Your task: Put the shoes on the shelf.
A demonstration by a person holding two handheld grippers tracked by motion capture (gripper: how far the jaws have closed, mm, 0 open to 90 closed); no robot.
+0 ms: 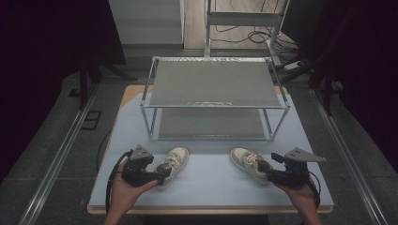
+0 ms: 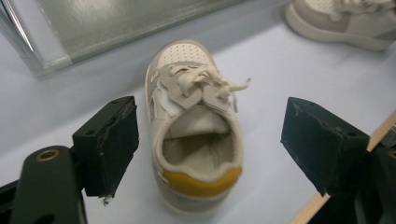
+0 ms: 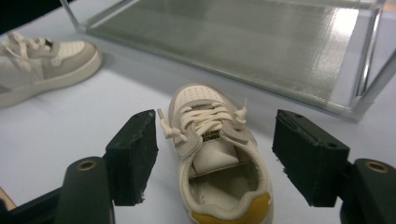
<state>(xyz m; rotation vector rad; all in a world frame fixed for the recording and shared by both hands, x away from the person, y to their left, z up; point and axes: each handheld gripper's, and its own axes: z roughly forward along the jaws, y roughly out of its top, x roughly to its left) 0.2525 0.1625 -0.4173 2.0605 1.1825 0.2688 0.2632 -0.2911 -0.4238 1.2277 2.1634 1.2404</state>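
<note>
High view: two small shoes are seen lying on the pale blue table [image 1: 206, 187] in front of a two-tier metal rack [image 1: 213, 101], well apart from each other, the left shoe [image 1: 172, 165] at the left gripper [image 1: 162, 172] and the right shoe [image 1: 248, 164] at the right gripper [image 1: 266, 172]. From the left gripper view the jaws are shown spread wide, the shoe's yellow-tabbed heel [image 2: 201, 181] set between them with bare table on both sides, so nothing is clamped. The same is shown from the right gripper view: jaws apart, the shoe [image 3: 215, 154] between them untouched. If the jaws were closed from here, the soft collar could be crushed, a loose lace [image 2: 219, 86] could be caught, or the shoe could be nudged askew and tipped. A shoe carried by its heel might also be knocked against the rack's frame.
</note>
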